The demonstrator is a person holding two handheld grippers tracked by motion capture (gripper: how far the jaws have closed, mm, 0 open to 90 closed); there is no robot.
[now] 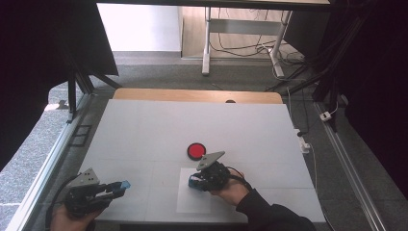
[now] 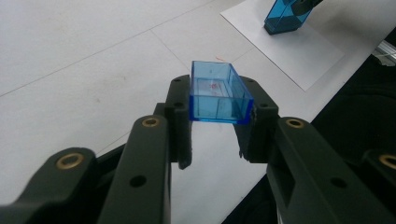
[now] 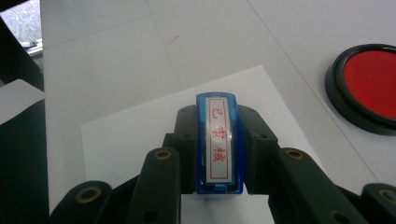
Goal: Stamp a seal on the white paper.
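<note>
- Right gripper (image 1: pixel 196 182) pinches the blue stamp (image 3: pixel 218 142) by its long sides, jaws pressed flat against the body. The label strip with red characters faces the camera, so the printing face presumably points away, toward the sheet.
- Stamp is over the white paper sheet (image 1: pixel 185 202) at the table's near edge; contact with the sheet cannot be told.
- Left gripper (image 1: pixel 120 187) clamps the clear blue cap (image 2: pixel 215 92), open side up, held well off to the left, likely to keep it clear of the stamping.
- Red ink pad (image 1: pixel 196 150) sits uncovered just beyond the sheet, in easy reach for inking.
</note>
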